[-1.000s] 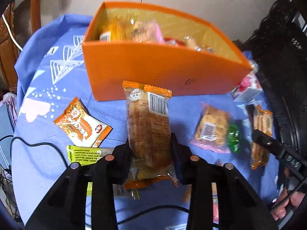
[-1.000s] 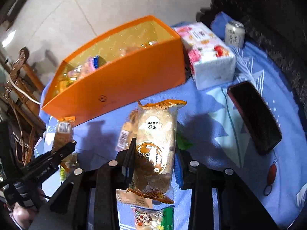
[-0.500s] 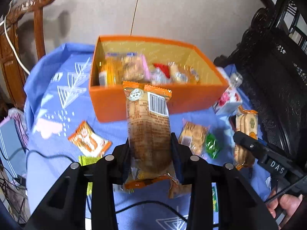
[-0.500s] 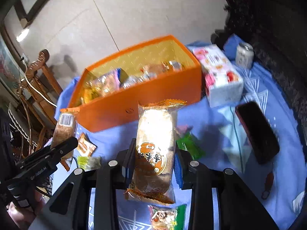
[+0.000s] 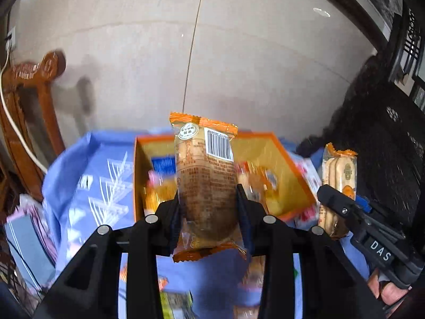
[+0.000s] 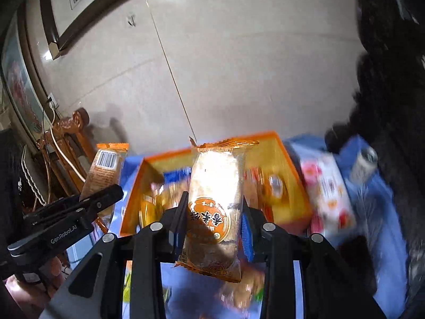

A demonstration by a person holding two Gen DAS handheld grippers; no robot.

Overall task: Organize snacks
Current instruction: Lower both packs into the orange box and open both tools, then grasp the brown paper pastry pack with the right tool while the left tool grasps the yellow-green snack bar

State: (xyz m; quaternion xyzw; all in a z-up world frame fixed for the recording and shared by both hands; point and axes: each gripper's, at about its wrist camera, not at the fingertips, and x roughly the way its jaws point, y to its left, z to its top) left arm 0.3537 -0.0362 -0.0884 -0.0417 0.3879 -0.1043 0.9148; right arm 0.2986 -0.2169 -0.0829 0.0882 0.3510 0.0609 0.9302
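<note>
Plainly, both grippers are clamped on snack packs held up in the air above the table. The left gripper (image 5: pixel 209 207) pinches an orange-ended cake pack (image 5: pixel 205 186) by its lower half, barcode side facing the camera, with the pack standing upright between the pads. The right gripper (image 6: pixel 213 215) squeezes a second cake pack (image 6: pixel 216 196), label side out, tilted slightly, its crimped lower end hanging below the fingers. Behind both packs, toward the far edge of the table, sits the orange box (image 5: pixel 292 170), open at the top and already holding a blurred jumble of wrapped snacks (image 5: pixel 255 178). A blue patterned cloth (image 5: pixel 87 175) covers the table under the box. Off the box's right end, a floral tissue box (image 6: pixel 326 186) lies on the cloth, and a can (image 6: pixel 364 163) stands just beyond it near the far right corner. More loose packets (image 6: pixel 239 292) lie blurred on the cloth at the near edge, below the grippers. A carved wooden chair (image 5: pixel 34 122) stands past the table's left edge, against the pale wall.
</note>
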